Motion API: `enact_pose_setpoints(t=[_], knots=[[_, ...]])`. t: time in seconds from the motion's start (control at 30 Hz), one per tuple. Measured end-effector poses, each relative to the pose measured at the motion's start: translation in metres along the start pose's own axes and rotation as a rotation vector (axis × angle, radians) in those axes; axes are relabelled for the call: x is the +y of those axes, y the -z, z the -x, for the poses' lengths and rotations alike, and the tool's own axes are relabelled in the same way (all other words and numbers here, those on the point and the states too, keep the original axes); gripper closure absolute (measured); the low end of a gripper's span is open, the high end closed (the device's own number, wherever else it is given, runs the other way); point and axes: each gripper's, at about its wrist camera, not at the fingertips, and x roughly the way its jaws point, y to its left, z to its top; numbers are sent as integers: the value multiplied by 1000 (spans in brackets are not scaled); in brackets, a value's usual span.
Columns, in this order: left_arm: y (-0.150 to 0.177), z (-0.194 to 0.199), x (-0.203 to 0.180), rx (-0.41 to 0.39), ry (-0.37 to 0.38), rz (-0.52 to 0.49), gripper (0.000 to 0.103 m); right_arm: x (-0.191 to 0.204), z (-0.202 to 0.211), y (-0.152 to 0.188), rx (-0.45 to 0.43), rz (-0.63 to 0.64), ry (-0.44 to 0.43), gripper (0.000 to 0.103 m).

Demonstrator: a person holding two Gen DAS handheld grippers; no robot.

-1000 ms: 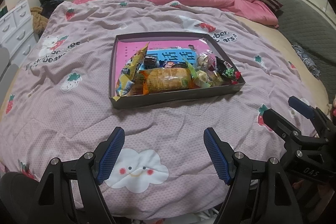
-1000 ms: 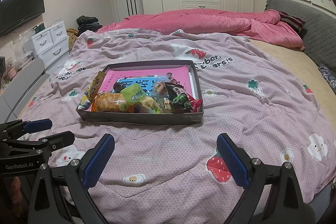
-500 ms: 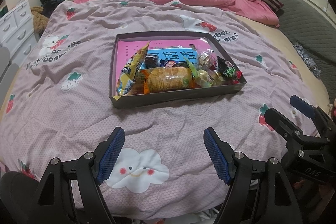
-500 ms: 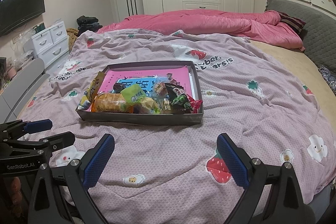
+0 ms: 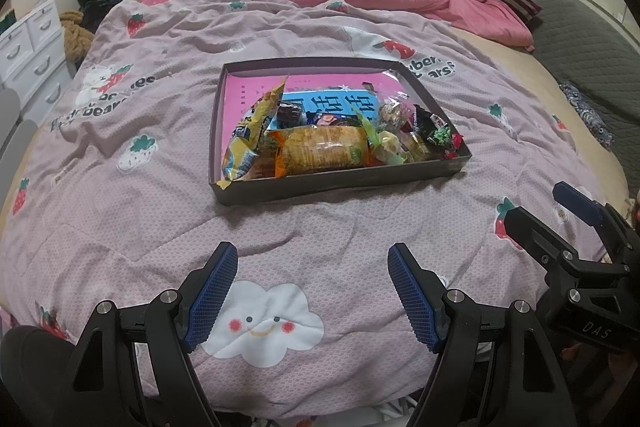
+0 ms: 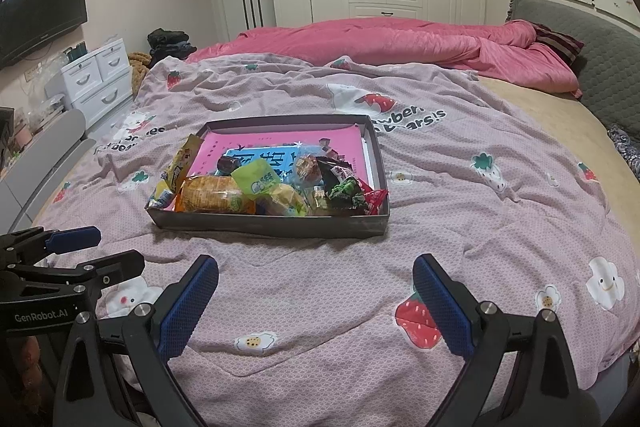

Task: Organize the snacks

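Both the left gripper [image 5: 312, 291] and right gripper [image 6: 316, 303] gape empty; grabbing into the heaped snack tray [image 5: 340, 183] could crush or spill wrappers.

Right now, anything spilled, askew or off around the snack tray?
Nothing spilled: the snacks all lie inside the grey tray on the bedspread. They are heaped against its near wall, though, the far half bare pink, and the yellow packet leans over the left corner. Both grippers stand open and empty.
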Motion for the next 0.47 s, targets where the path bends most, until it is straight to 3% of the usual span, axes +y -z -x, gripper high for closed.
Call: enact_pose_setpoints(t=[0.47], knots=[[-11,-12,20,-15,-42,49,24,-4,-19,-3,26,-6,-27,4]])
